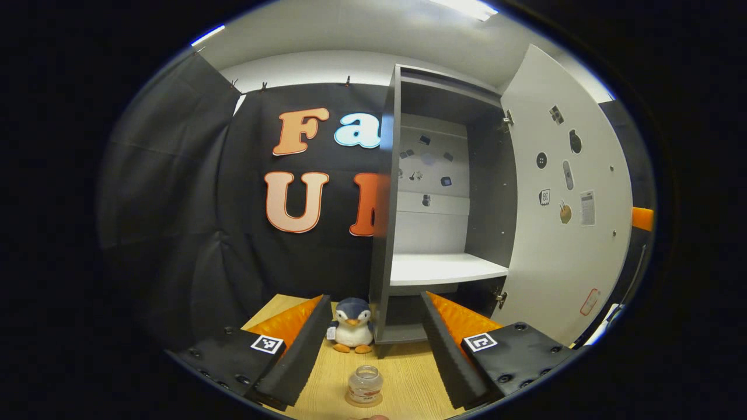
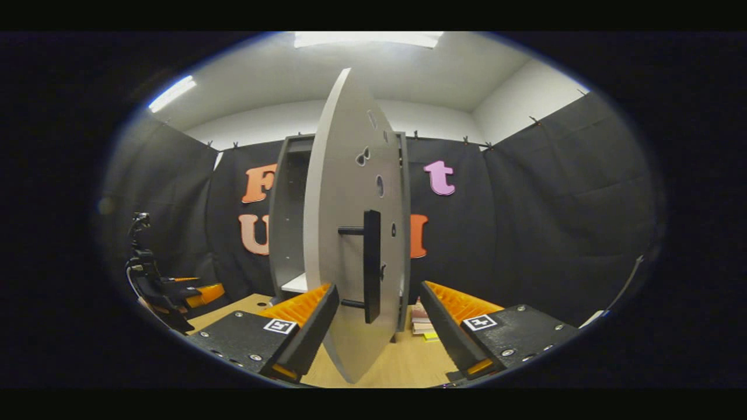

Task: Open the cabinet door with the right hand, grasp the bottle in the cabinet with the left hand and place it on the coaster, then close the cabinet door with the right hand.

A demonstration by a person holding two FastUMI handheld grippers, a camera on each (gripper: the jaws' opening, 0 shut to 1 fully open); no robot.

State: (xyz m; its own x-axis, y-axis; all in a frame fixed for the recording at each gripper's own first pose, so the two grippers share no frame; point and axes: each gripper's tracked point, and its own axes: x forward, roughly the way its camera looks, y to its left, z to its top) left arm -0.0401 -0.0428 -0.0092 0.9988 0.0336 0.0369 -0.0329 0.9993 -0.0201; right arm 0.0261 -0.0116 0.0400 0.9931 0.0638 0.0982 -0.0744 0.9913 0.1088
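In the left gripper view, the left gripper [image 1: 370,350] stands wide at the bottom of the frame, its two fingers [image 1: 303,350] blocky wedges with ribbed inner faces, holding nothing. Between them, low in the centre, one bottle [image 1: 365,385] stands upright on the pale wood-grain table [image 1: 402,373]: a small clear jar shape, round-shouldered, with a band round its lower half, on a thin round coaster [image 1: 363,401]. Behind it sits one soft plush penguin [image 1: 352,325], just beside the cabinet [image 1: 386,233], a tall smooth grey box with one bare white shelf [image 1: 444,268]. Its flat white door [image 1: 563,221], dotted with small stickers, swings open at the right of the frame. In the right gripper view, the other gripper shows small at the far left; the right gripper [image 2: 379,329] is spread wide at the bottom, with the door edge-on between its fingers and not pressed by either. One dark bar handle [image 2: 371,265] runs vertically at the centre. A small stack of books [image 2: 419,318] lies right of the door, low.
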